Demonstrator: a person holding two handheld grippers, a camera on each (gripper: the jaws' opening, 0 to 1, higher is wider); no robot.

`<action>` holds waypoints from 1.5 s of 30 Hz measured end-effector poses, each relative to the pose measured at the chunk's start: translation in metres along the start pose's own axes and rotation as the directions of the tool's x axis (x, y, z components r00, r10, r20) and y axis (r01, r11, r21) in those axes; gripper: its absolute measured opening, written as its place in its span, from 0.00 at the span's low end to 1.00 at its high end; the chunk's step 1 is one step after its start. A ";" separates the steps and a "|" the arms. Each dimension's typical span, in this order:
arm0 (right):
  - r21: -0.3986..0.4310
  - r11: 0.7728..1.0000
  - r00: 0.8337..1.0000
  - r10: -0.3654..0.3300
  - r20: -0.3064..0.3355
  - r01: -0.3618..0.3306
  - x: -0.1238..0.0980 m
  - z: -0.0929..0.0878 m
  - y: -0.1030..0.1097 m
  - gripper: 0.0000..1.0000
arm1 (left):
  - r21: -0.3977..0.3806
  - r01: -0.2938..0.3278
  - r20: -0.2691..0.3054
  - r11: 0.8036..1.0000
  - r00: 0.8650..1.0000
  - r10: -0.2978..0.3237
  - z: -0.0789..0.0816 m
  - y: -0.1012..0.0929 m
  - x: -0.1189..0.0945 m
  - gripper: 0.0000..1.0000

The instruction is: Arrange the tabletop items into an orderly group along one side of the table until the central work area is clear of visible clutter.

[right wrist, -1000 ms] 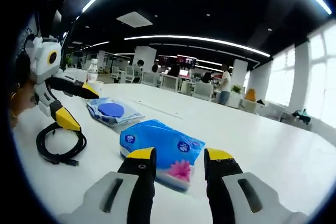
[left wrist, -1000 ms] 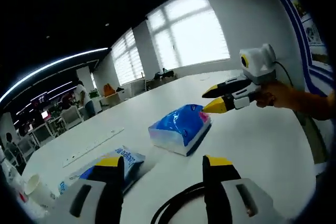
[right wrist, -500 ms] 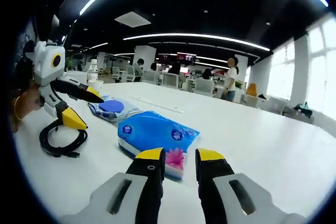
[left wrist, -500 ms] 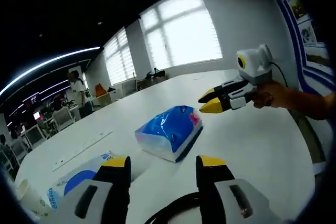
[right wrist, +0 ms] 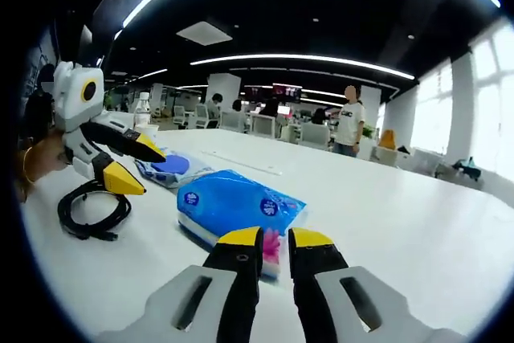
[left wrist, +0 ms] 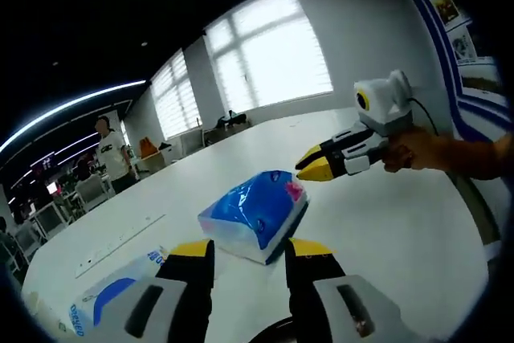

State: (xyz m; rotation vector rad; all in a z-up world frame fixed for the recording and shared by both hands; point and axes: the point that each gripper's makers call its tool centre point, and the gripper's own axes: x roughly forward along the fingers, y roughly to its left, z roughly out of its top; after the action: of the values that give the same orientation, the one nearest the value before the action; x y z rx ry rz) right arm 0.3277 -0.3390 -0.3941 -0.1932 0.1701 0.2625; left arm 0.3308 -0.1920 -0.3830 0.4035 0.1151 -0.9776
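A blue tissue pack (left wrist: 253, 213) with a pink end lies on the white table (left wrist: 385, 230), just ahead of both grippers; it also lies in the right gripper view (right wrist: 233, 205). My left gripper (left wrist: 250, 251) is open, its yellow tips standing short of the pack with nothing between them. Seen from the other side, that left gripper (right wrist: 136, 162) hovers over a coiled black cable (right wrist: 88, 216). My right gripper (right wrist: 275, 238) is all but shut, a thin slit between its tips and nothing held. In the left gripper view, the right gripper (left wrist: 309, 168) points at the pack's far end.
A flat blue wipes pack (right wrist: 170, 169) lies behind the cable, its corner near my left jaw (left wrist: 112, 299). A white power strip (right wrist: 241, 165) runs across mid-table. A bottle (right wrist: 142, 110) and a paper cup (right wrist: 148, 129) stand at the far left edge. People and desks fill the background.
Both grippers' jaws have narrowed, the right almost to touching. Both cameras have drawn closer to the tissue pack, which has not moved on the table.
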 end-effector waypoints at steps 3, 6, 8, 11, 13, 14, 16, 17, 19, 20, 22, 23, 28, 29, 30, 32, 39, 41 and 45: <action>0.003 1.000 1.000 -0.002 0.001 0.002 0.001 -0.001 -0.001 0.10 | -0.003 0.010 -0.012 1.000 1.000 -0.010 -0.002 -0.002 0.005 0.30; 0.009 1.000 1.000 -0.005 -0.006 0.005 0.001 -0.005 -0.003 0.10 | -0.045 0.027 -0.006 0.999 1.000 -0.027 -0.003 -0.004 0.010 0.28; 0.022 1.000 1.000 -0.006 -0.004 0.006 0.002 -0.006 -0.005 0.10 | -0.046 0.022 -0.005 0.999 1.000 -0.022 -0.004 -0.003 0.013 0.27; 0.032 0.999 1.000 -0.005 -0.005 0.005 0.003 -0.008 -0.005 0.09 | -0.050 0.034 0.004 0.998 0.999 -0.034 -0.003 -0.005 0.020 0.24; 0.038 0.999 1.000 -0.004 -0.011 0.004 0.005 -0.011 -0.005 0.09 | -0.029 0.044 -0.004 0.999 0.999 -0.044 -0.003 -0.007 0.025 0.22; 0.043 0.999 1.000 -0.003 -0.011 0.003 0.005 -0.011 -0.005 0.09 | -0.026 0.045 -0.005 0.999 0.999 -0.045 -0.003 -0.007 0.027 0.21; 0.050 0.999 1.000 0.001 -0.012 0.000 0.006 -0.012 -0.003 0.09 | -0.023 0.048 -0.005 0.999 0.999 -0.049 -0.002 -0.005 0.030 0.19; 0.050 0.999 1.000 0.002 -0.013 -0.001 0.006 -0.012 -0.003 0.09 | -0.024 0.046 -0.003 0.999 0.999 -0.046 -0.002 -0.004 0.031 0.19; 0.056 0.998 1.000 0.004 -0.011 -0.004 0.007 -0.012 -0.003 0.09 | -0.025 0.049 -0.002 0.998 0.999 -0.049 -0.002 -0.004 0.032 0.19; 0.061 0.998 1.000 0.004 -0.012 -0.003 0.007 -0.012 -0.004 0.09 | -0.031 0.051 -0.004 0.998 0.999 -0.051 -0.003 -0.003 0.033 0.19; 0.066 0.998 1.000 0.002 -0.008 -0.001 0.007 -0.011 -0.005 0.09 | -0.038 0.052 -0.006 0.998 0.999 -0.053 -0.004 -0.003 0.033 0.19; 0.067 0.998 1.000 -0.001 -0.007 0.001 0.007 -0.011 -0.006 0.09 | -0.038 0.051 -0.007 0.998 0.999 -0.052 -0.004 -0.002 0.033 0.19; 0.087 0.996 1.000 0.004 -0.011 -0.003 0.008 -0.013 -0.006 0.09 | -0.053 0.054 -0.001 0.997 0.999 -0.055 -0.004 -0.002 0.036 0.17; 0.088 0.996 1.000 0.004 -0.012 -0.003 0.008 -0.013 -0.005 0.08 | -0.049 0.057 -0.002 0.997 0.998 -0.057 -0.004 -0.003 0.037 0.16; 0.090 0.996 1.000 0.006 -0.014 -0.004 0.009 -0.014 -0.005 0.08 | -0.046 0.058 -0.004 0.997 0.998 -0.058 -0.004 -0.003 0.037 0.16; 0.094 0.996 1.000 0.007 -0.014 -0.005 0.010 -0.014 -0.005 0.07 | -0.041 0.058 0.000 0.997 0.998 -0.058 -0.004 -0.003 0.039 0.15; 0.139 0.990 1.000 0.000 -0.010 0.001 0.013 -0.014 -0.008 0.03 | -0.052 0.078 0.020 0.996 0.997 -0.077 -0.004 -0.005 0.044 0.06; 0.099 0.995 1.000 -0.007 -0.010 0.008 0.013 -0.013 -0.008 0.00 | -0.049 0.085 0.026 0.995 0.996 -0.083 -0.005 -0.005 0.045 0.03; 0.072 0.997 1.000 -0.005 -0.011 0.006 0.013 -0.013 -0.005 0.00 | -0.049 0.089 0.031 0.995 0.996 -0.088 -0.006 -0.005 0.047 0.00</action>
State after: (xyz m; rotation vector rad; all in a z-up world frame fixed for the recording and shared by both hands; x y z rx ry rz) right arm 0.3397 -0.3435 -0.4084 -0.1238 0.1896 0.2496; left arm 0.3529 -0.2289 -0.4028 0.3399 0.1318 -1.0655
